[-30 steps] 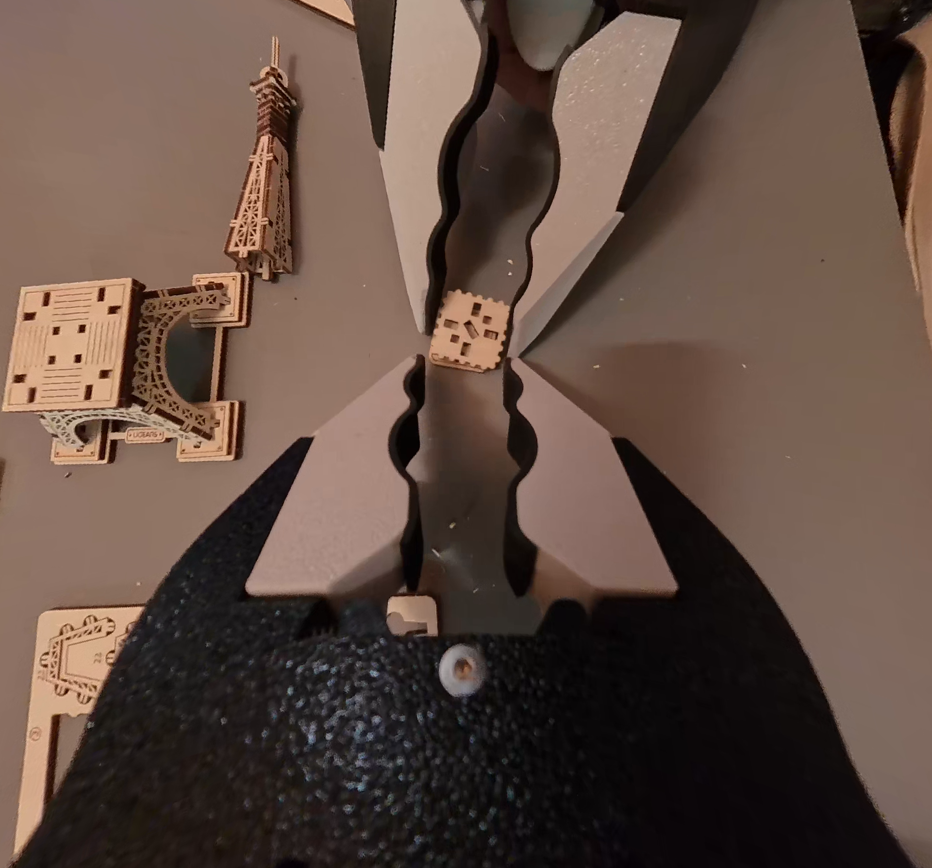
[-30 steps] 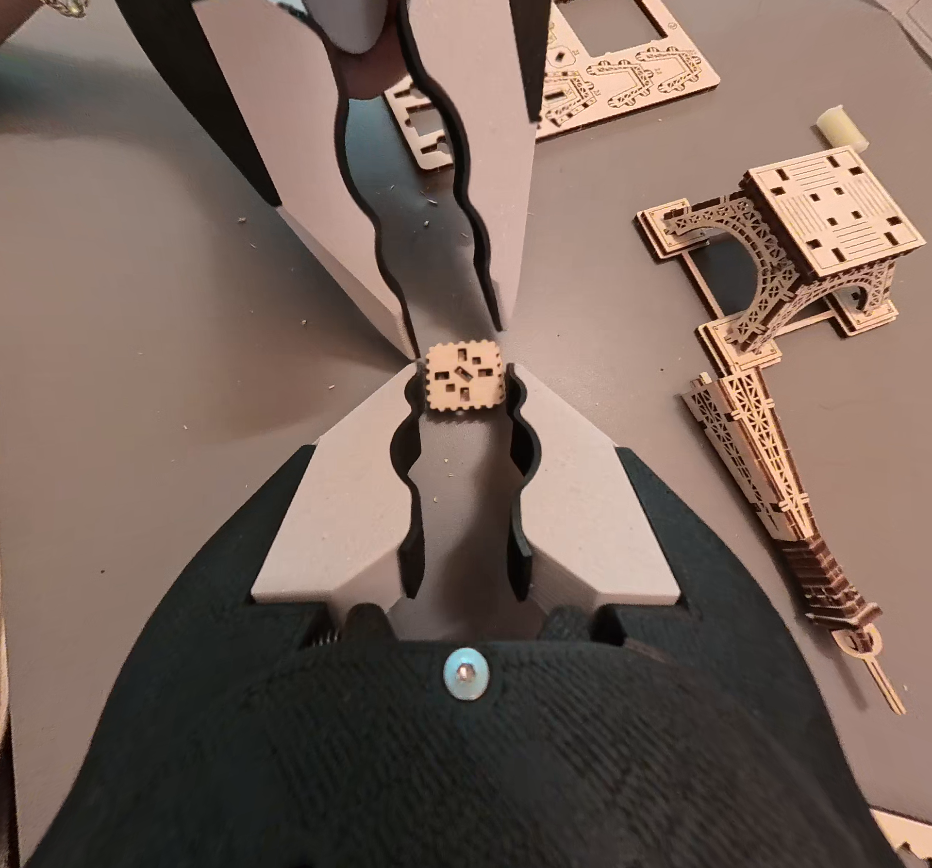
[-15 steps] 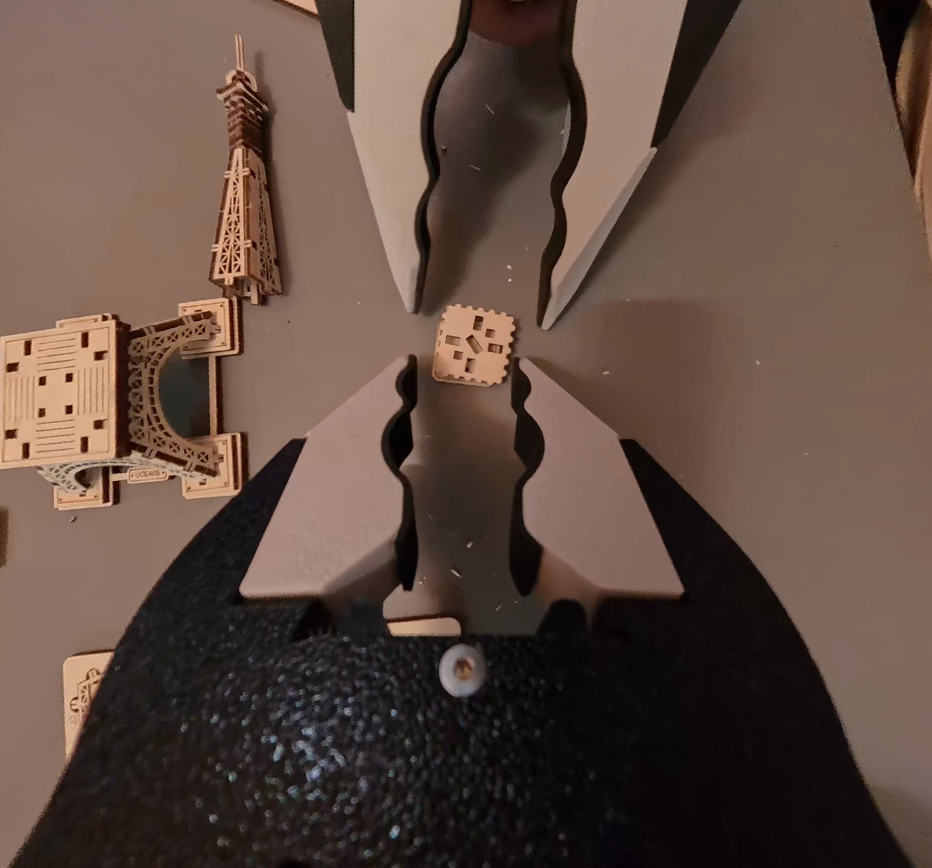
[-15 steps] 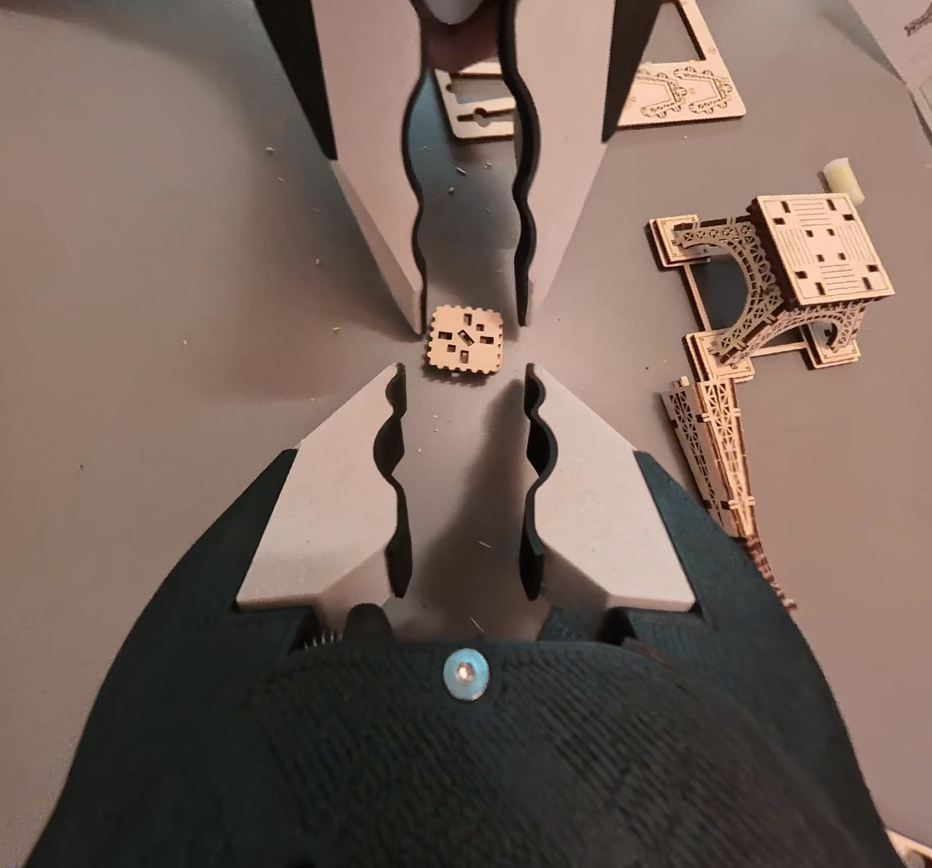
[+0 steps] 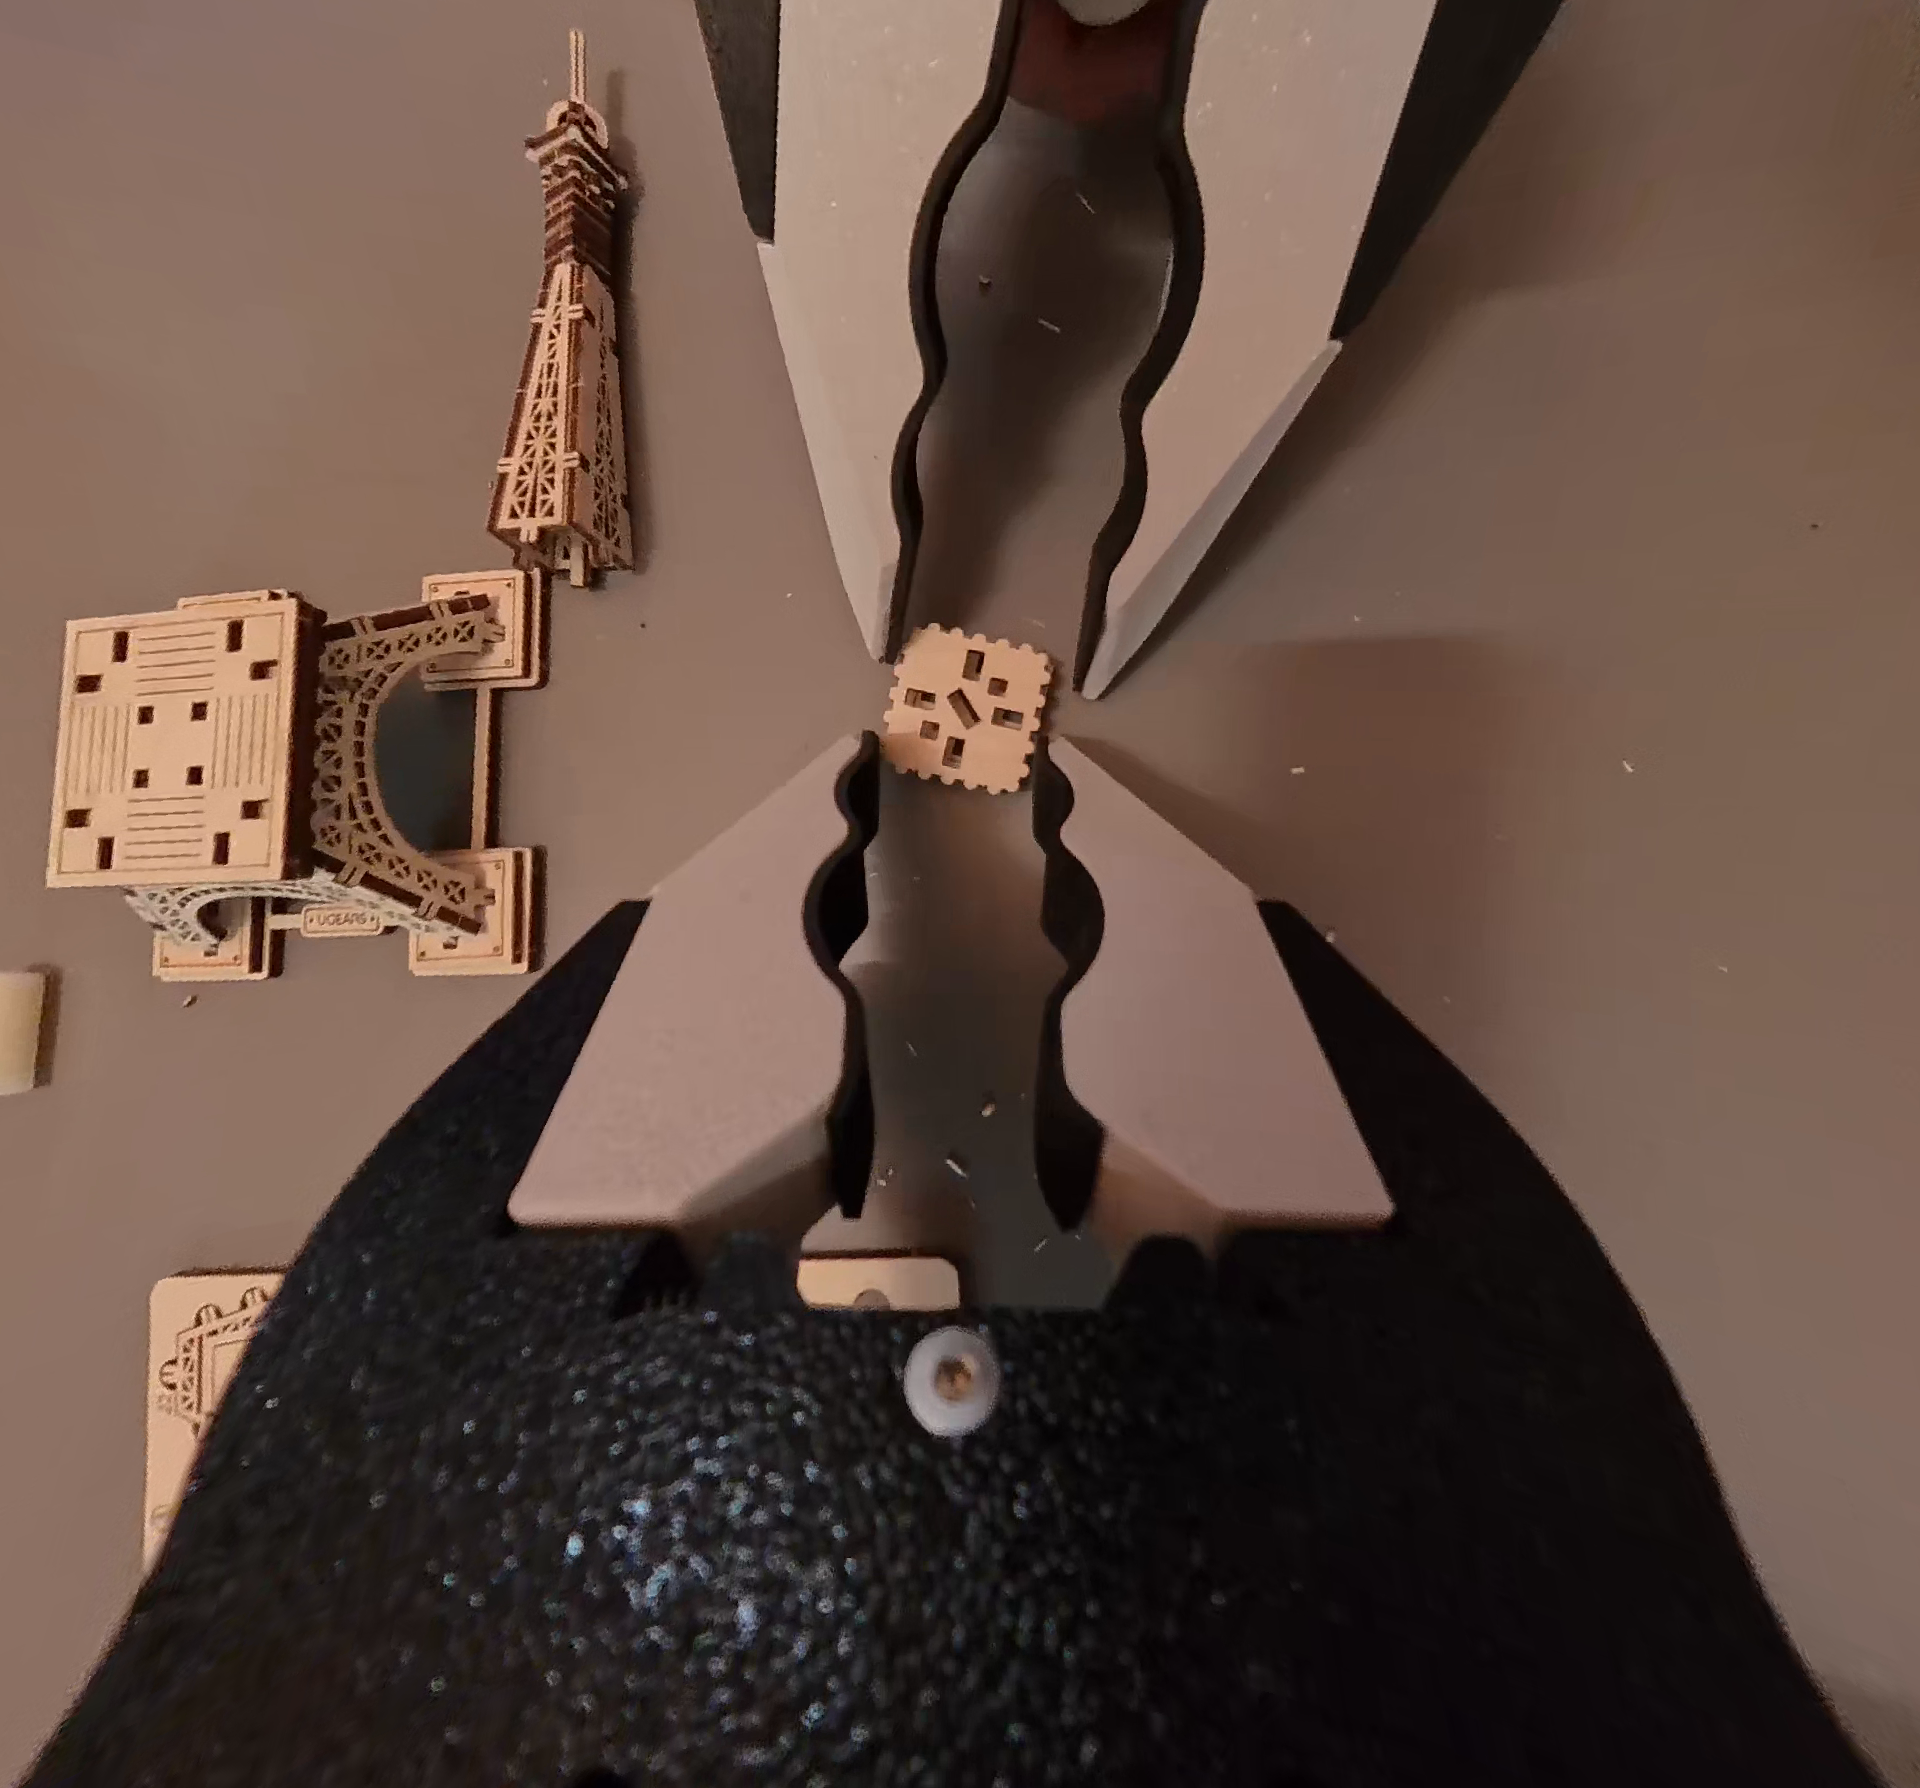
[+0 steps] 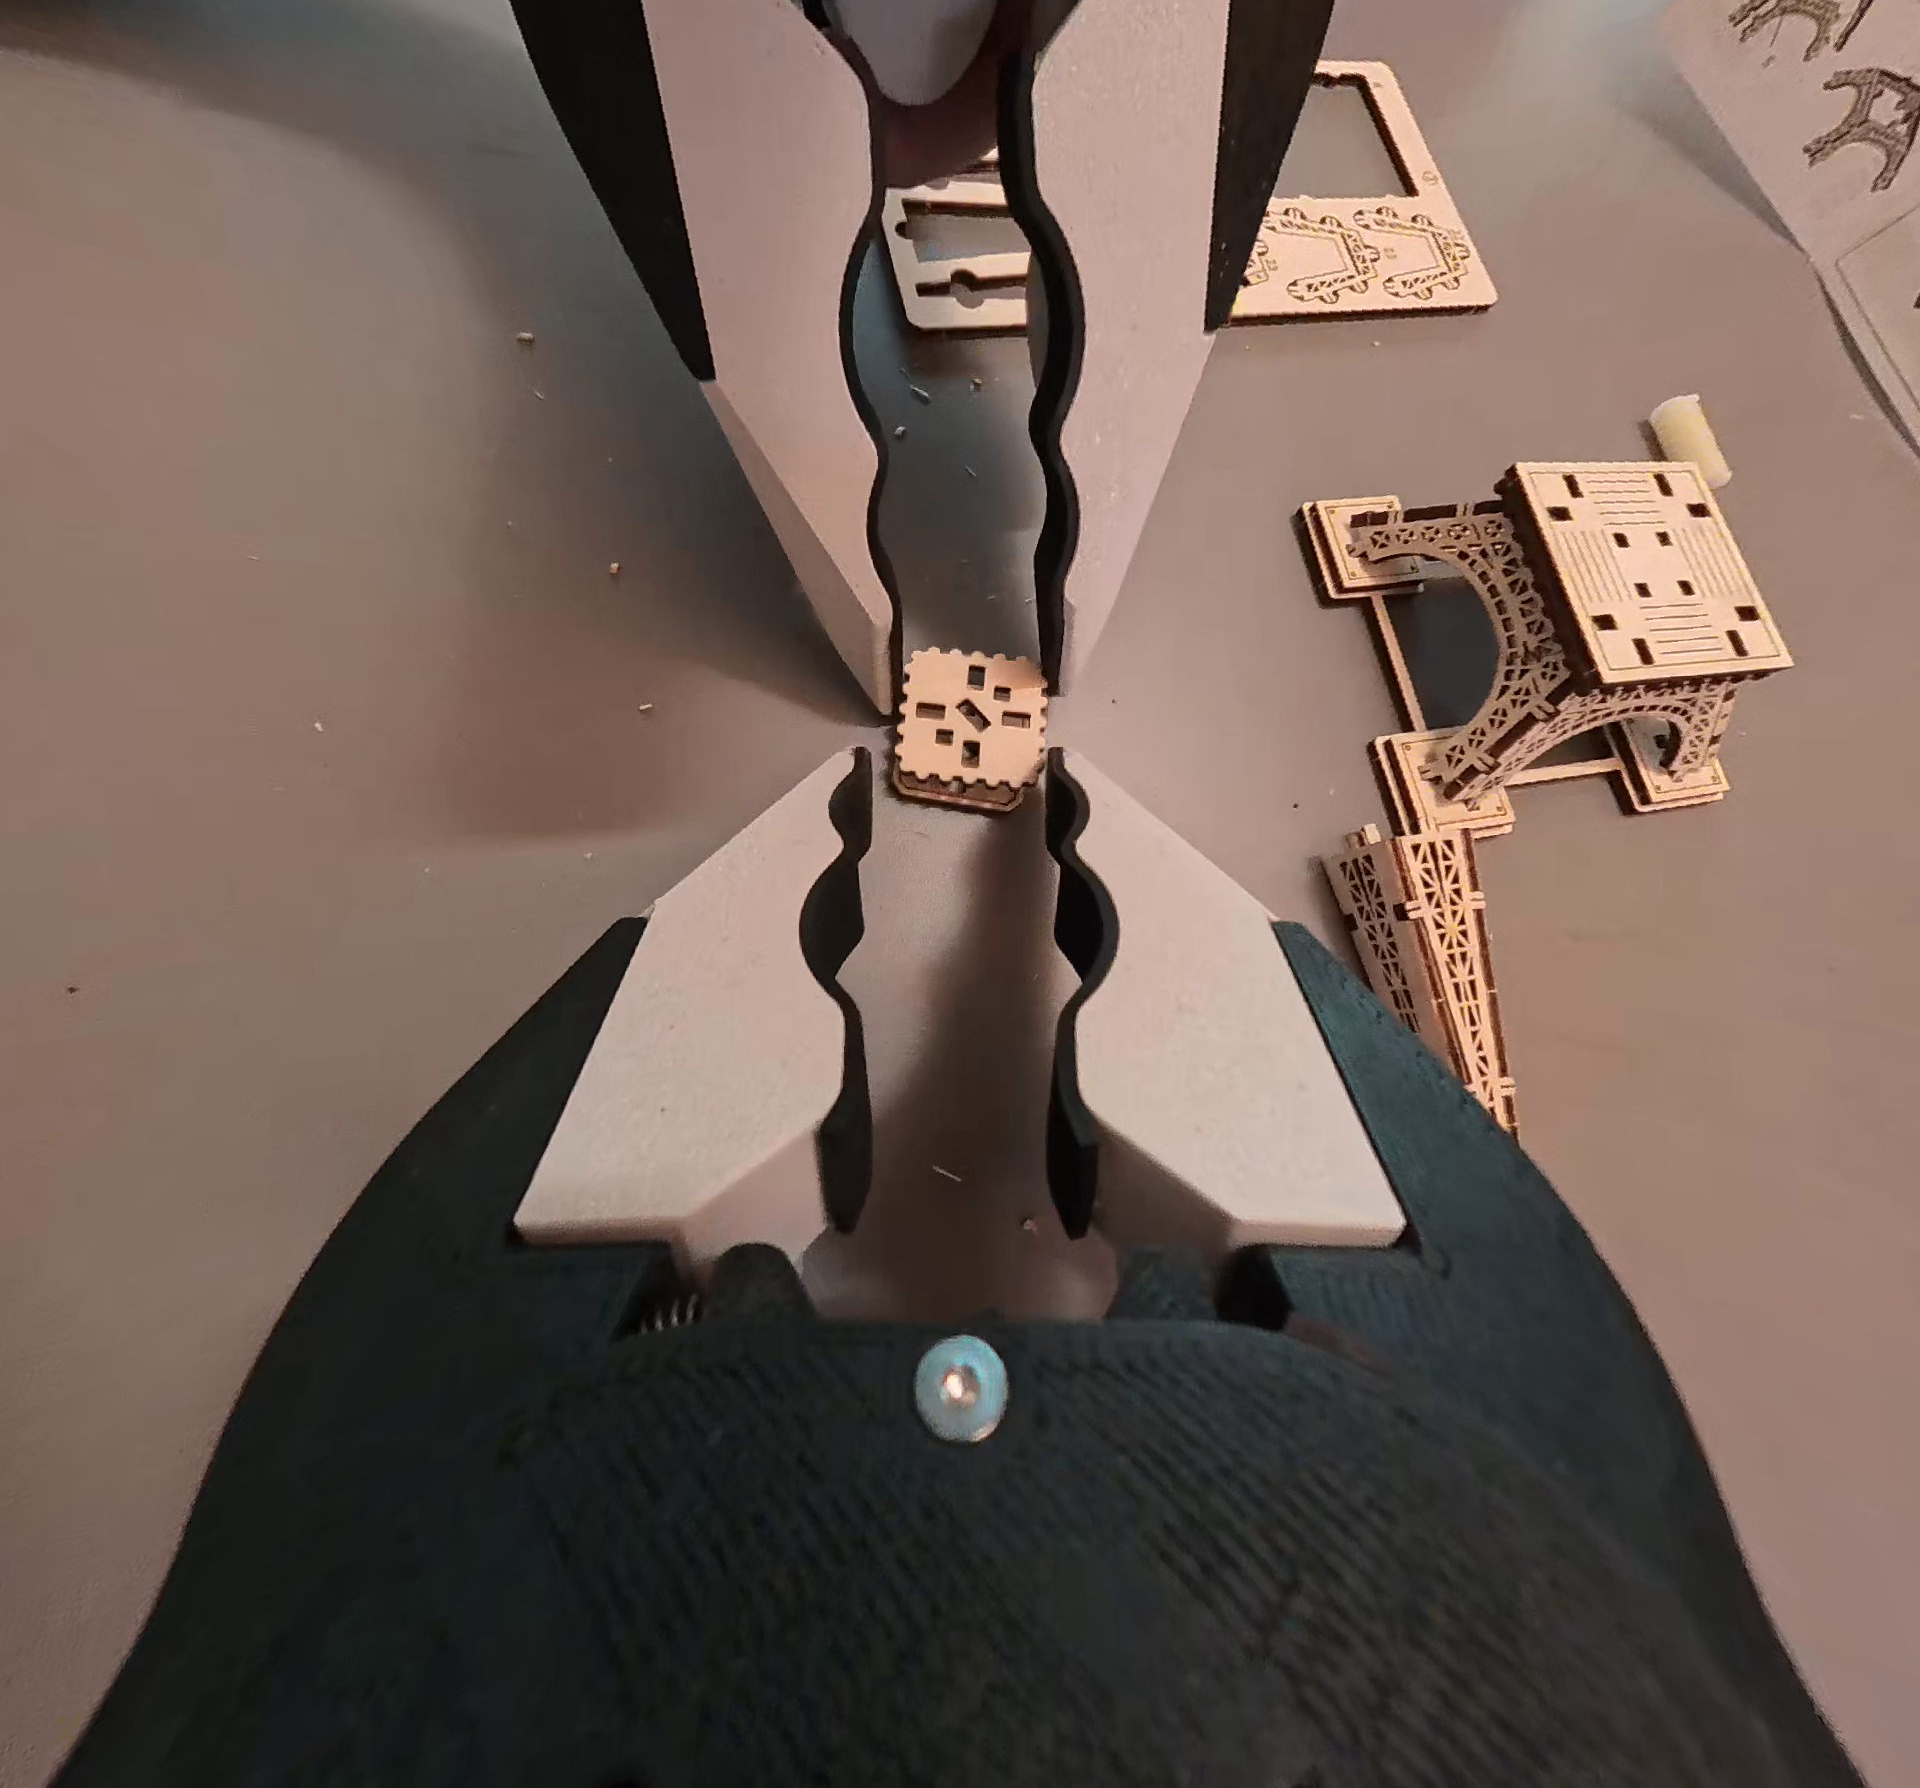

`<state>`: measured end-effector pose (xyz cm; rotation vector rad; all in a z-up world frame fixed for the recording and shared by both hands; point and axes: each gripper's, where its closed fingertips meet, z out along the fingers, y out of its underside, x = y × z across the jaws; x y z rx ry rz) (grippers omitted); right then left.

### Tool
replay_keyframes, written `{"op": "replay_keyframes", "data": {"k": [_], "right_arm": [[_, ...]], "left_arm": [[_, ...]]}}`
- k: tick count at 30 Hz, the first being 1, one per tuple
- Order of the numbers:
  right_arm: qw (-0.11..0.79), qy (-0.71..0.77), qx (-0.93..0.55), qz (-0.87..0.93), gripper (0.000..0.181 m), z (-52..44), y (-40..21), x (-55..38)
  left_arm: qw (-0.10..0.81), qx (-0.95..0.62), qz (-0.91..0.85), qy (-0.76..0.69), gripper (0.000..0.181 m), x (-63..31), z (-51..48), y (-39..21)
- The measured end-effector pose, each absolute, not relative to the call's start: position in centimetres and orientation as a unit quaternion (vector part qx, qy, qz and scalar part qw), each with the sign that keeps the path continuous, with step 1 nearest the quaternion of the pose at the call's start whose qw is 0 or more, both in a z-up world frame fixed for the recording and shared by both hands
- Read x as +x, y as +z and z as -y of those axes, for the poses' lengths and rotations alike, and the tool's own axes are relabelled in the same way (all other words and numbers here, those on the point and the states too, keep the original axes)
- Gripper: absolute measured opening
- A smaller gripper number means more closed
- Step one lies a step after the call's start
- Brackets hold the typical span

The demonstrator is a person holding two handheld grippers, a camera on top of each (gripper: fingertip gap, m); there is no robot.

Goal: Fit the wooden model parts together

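Note:
A small square wooden plate point(image 5: 966, 722) with slots and notched edges lies between two grippers that face each other tip to tip on the grey table. My left gripper point(image 5: 961, 756) has closed onto the plate's near edge, with both fingertips touching its sides. My right gripper point(image 6: 956, 762) is slightly wider than the plate point(image 6: 971, 736), with a thin gap on the left. The tower base with arches point(image 5: 177, 751) and the lattice spire point(image 5: 566, 388) lie apart to the left. In the right wrist view the base point(image 6: 1652, 585) and spire point(image 6: 1434, 959) are on the right.
A punched-out wooden sheet point(image 6: 1361, 273) lies behind the left gripper point(image 6: 966, 689); it also shows in the left wrist view point(image 5: 197, 1375). A small cream cylinder point(image 6: 1683, 434) sits by the base. A printed paper sheet point(image 6: 1829, 24) is at the far right. Wood crumbs dot the table. Both grippers' tips are close together, under 4 cm apart.
One second ago the right gripper held the plate; half a second ago both stood open around it. Now both have narrowed, and the left fingertips touch the plate.

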<state>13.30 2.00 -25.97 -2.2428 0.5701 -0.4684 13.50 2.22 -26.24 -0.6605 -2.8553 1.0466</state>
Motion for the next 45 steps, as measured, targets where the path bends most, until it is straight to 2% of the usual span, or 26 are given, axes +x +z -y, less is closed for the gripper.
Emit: {"op": "replay_keyframes", "data": {"k": [24, 35, 41, 45], "right_arm": [[0.380, -0.187, -0.874, -0.239, 0.028, -2.10, -25.82, 13.33], [0.377, -0.194, -0.869, -0.257, 0.026, -1.94, -26.14, 13.51], [0.374, -0.202, -0.868, -0.258, 0.029, -2.04, -26.10, 13.48], [0.375, -0.200, -0.867, -0.262, 0.031, -1.90, -26.02, 13.48]], "left_arm": [[0.003, -0.251, 0.921, 0.297, 0.027, 13.34, -2.38, -26.00], [0.014, -0.269, 0.918, 0.291, 0.037, 13.71, -2.27, -25.70], [0.052, -0.236, 0.920, 0.309, 0.036, 13.38, -2.54, -25.41], [0.040, -0.222, 0.926, 0.304, 0.034, 14.04, -2.41, -26.06]]}}
